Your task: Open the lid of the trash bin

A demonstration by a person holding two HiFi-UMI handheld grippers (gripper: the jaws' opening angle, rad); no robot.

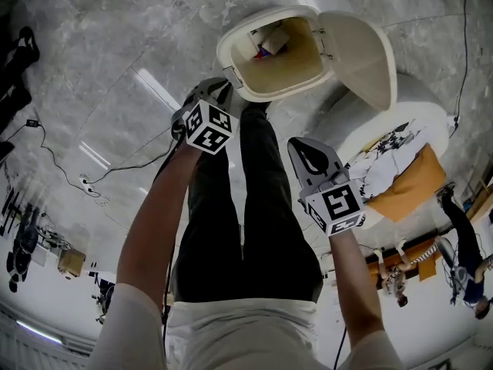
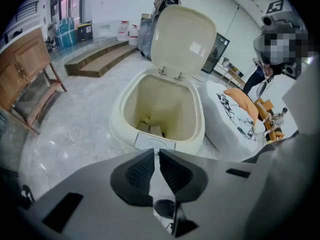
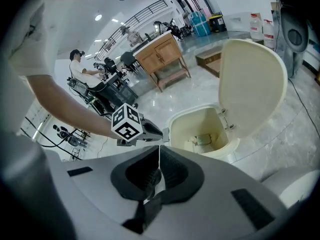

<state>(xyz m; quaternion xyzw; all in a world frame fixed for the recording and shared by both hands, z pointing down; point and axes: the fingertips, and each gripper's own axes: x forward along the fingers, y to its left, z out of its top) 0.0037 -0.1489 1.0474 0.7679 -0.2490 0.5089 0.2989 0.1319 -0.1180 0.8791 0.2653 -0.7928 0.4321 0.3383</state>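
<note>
Head view: 1 trash bin [image 1: 225, 52] on the marble floor [image 1: 92, 45], its 1 lid [image 1: 358, 56] already up, standing open off the hinge. You hold 2 hand-held grippers. Left hand-held gripper [image 1: 221, 89] is just beside the bin's rim; right hand-held gripper [image 1: 306, 151] is further back, apart from the bin. Both have jaws closed on nothing. Left gripper view: 1 PUSH tab [image 2: 156, 143] on the front rim, 2 small bits of litter [image 2: 150, 129] inside.
</note>
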